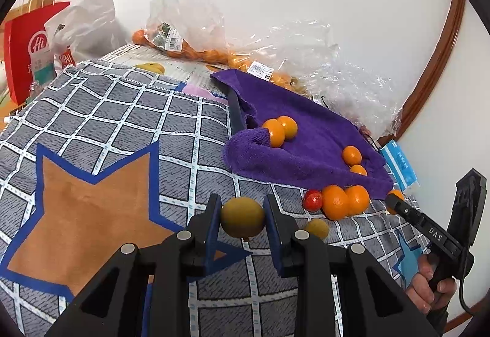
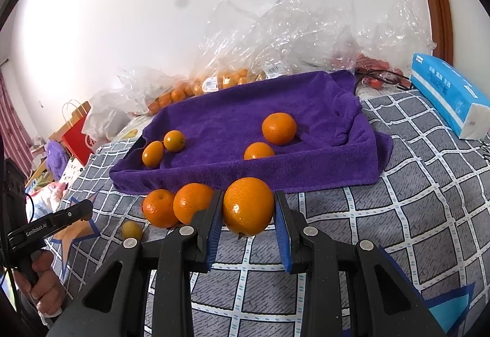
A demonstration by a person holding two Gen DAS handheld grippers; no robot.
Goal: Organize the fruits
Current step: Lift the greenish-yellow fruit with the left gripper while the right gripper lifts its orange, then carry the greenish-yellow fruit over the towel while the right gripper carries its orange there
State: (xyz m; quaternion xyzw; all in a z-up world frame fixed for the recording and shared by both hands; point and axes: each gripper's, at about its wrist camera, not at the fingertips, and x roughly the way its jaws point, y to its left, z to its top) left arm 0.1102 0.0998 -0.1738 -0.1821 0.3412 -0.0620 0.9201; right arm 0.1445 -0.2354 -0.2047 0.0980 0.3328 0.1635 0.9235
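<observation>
My left gripper (image 1: 242, 216) is shut on a brownish-green round fruit (image 1: 242, 217), held above the checked blanket. My right gripper (image 2: 248, 208) is shut on a large orange (image 2: 248, 206) just in front of the purple towel-lined tray (image 2: 306, 171). Several small oranges (image 2: 278, 128) lie on the towel. Two oranges (image 2: 171, 206) sit on the blanket by the tray's front edge, with a small yellow-brown fruit (image 2: 131, 229) near them. In the left wrist view a red fruit (image 1: 313, 200) lies beside those oranges (image 1: 344, 201).
Clear plastic bags of small oranges (image 1: 190, 39) lie along the wall behind the tray. A red paper bag (image 1: 27, 46) stands at the far left. A blue tissue pack (image 2: 447, 92) lies right of the tray. The checked blanket (image 1: 122, 122) with star patches covers the surface.
</observation>
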